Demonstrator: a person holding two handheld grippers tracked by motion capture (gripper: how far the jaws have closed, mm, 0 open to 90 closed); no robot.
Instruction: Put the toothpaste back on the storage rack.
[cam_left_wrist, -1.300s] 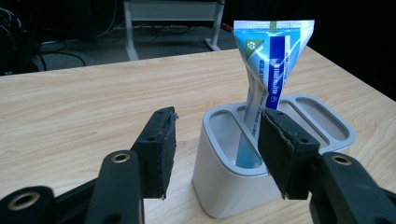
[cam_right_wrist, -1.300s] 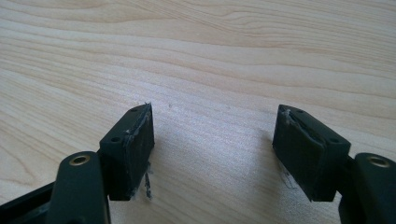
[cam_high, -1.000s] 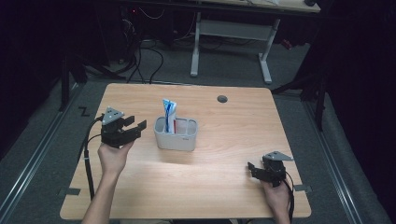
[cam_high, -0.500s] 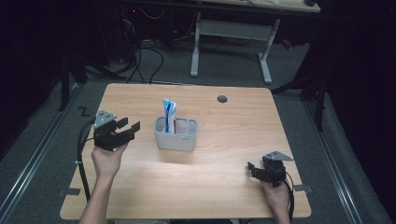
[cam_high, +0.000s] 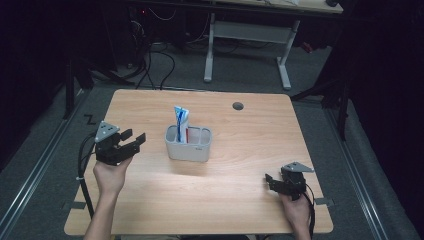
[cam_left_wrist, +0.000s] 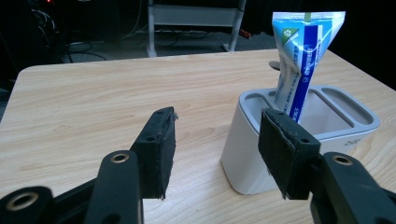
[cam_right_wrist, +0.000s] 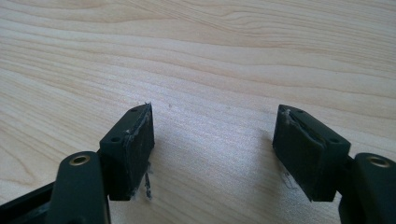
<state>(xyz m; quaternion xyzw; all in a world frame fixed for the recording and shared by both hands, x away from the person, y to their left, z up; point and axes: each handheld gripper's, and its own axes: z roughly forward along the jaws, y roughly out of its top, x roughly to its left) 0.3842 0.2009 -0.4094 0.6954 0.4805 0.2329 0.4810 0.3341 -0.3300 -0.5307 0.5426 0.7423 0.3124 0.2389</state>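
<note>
Leftmost, we see the left gripper (cam_high: 131, 139) held above the left part of the table (cam_high: 240, 200), a hand (cam_high: 111, 175) gripping it from the near side and a cable looping down over the left edge. Its jaws are spread with nothing between them, and they point right, toward the holder (cam_high: 188, 145). From the left gripper view (cam_left_wrist: 215, 151) we look between the two black pads at bare wood, with the holder just beyond the right pad (cam_left_wrist: 285, 156).

Next, near the table's middle, stands that holder, a pale grey tub with rounded corners and divided compartments. We see a tube (cam_high: 181, 123) standing upright in its left compartment, blue and white, crimped end up. In the left gripper view the tube (cam_left_wrist: 299, 56) leans slightly and rises well above the rim (cam_left_wrist: 345, 128). Farther back and to the right, a small round hole (cam_high: 238, 106) sits in the tabletop.

At the near right corner, the right gripper (cam_high: 272, 181) lies low over the wood, held by the other hand (cam_high: 296, 212). Its jaws are also spread and empty; the right gripper view (cam_right_wrist: 212, 149) shows only wood grain between them, with frayed threads on the pad (cam_right_wrist: 135, 149) edges. Both grippers are well apart from each other.
</note>
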